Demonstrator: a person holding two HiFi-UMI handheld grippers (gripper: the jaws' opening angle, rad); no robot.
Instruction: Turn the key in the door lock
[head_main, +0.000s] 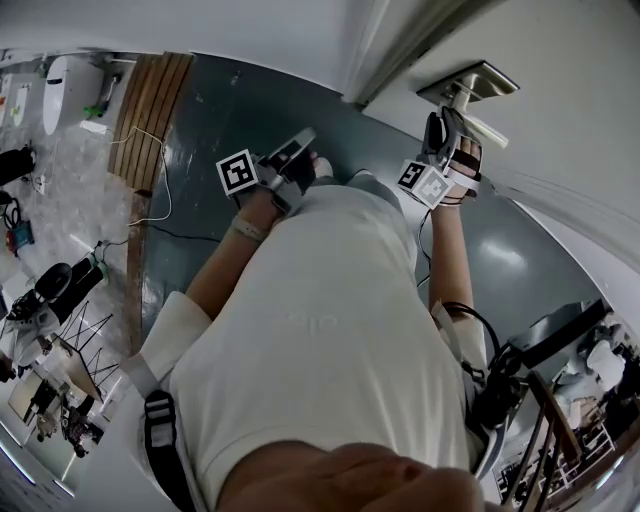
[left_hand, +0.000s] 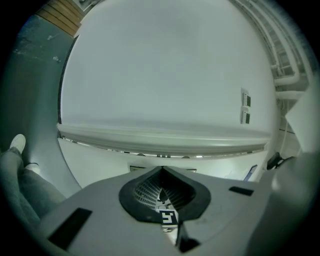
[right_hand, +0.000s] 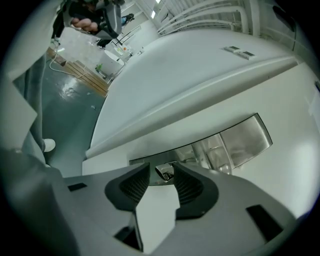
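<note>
A brushed-metal lock plate (head_main: 478, 82) (right_hand: 240, 142) sits on the white door (head_main: 560, 90), with a pale lever handle (head_main: 487, 130) beside it. In the right gripper view a small metal key (right_hand: 165, 172) sticks out of the plate's lower end. My right gripper (head_main: 447, 128) (right_hand: 161, 175) is up against the lock. Its jaws stand either side of the key: the right pad (right_hand: 185, 187) is at its edge and a thin gap shows on the left. My left gripper (head_main: 300, 148) (left_hand: 162, 172) is shut and empty, level, away from the lock.
Wooden planks (head_main: 152, 105) and a white cable (head_main: 150, 190) lie on the grey floor (head_main: 220, 110) at the left, with cluttered gear (head_main: 40, 300) further left. A rail and equipment (head_main: 560, 390) stand at the lower right. My shoe (left_hand: 18, 144) shows low left.
</note>
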